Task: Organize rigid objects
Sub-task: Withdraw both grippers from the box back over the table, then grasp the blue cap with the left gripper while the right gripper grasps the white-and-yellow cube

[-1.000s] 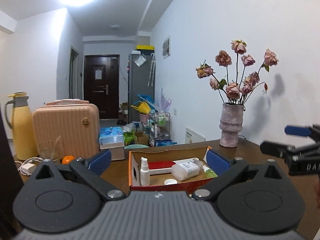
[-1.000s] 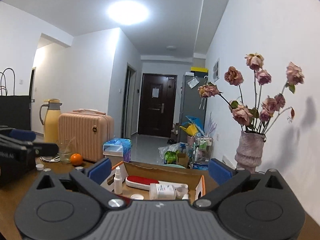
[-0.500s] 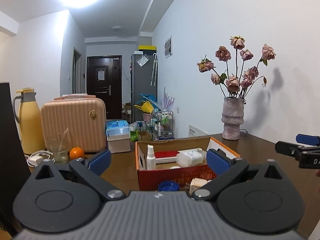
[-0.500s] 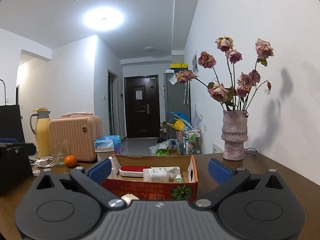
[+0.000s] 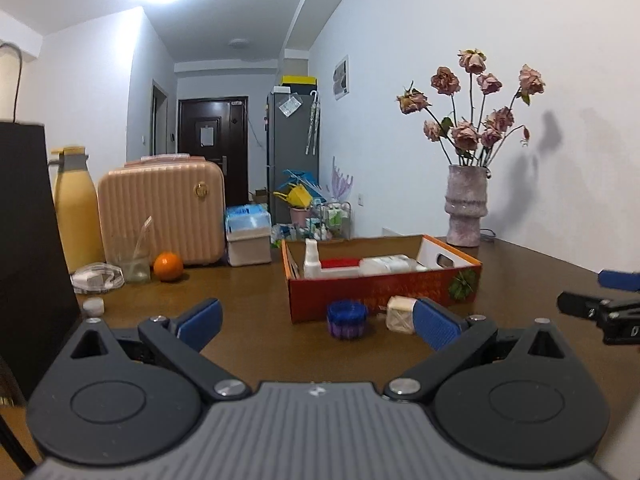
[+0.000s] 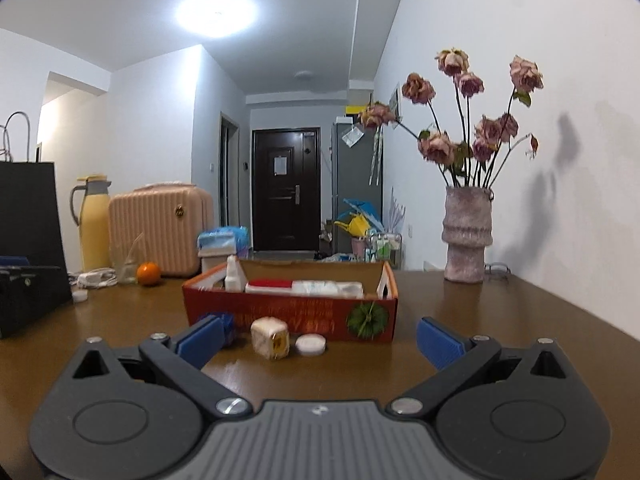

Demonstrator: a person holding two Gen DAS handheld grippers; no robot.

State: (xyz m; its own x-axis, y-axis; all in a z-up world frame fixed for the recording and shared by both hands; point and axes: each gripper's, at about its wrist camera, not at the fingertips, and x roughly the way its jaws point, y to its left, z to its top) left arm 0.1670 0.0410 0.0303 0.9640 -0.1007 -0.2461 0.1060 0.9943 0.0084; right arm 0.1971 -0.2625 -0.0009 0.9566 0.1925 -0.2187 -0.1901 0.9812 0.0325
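Note:
An orange cardboard box point(image 5: 380, 288) point(image 6: 288, 316) stands mid-table, holding a white spray bottle point(image 5: 311, 259), a red-lidded case and white bottles. In front of it lie a blue ridged cap point(image 5: 347, 319), a cream cube-shaped item point(image 5: 400, 315) point(image 6: 270, 338) and a small white lid point(image 6: 310, 345). My left gripper point(image 5: 316, 320) is open and low over the table, short of the blue cap. My right gripper point(image 6: 318, 338) is open too, with the cube and lid ahead between its fingers, untouched. The right gripper's tips point(image 5: 600, 304) show at the left wrist view's right edge.
A vase of dried roses point(image 6: 466, 236) stands at the back right by the wall. At the left are a pink case point(image 5: 160, 212), yellow jug point(image 5: 76, 220), orange point(image 5: 168, 266), glass point(image 5: 132, 260), charger cable point(image 5: 94, 278), small white cap point(image 5: 94, 306) and a black bag point(image 5: 28, 248).
Both grippers have dropped toward the table and backed off from the box. The blue cap, cube and white lid in front of the box have come into view.

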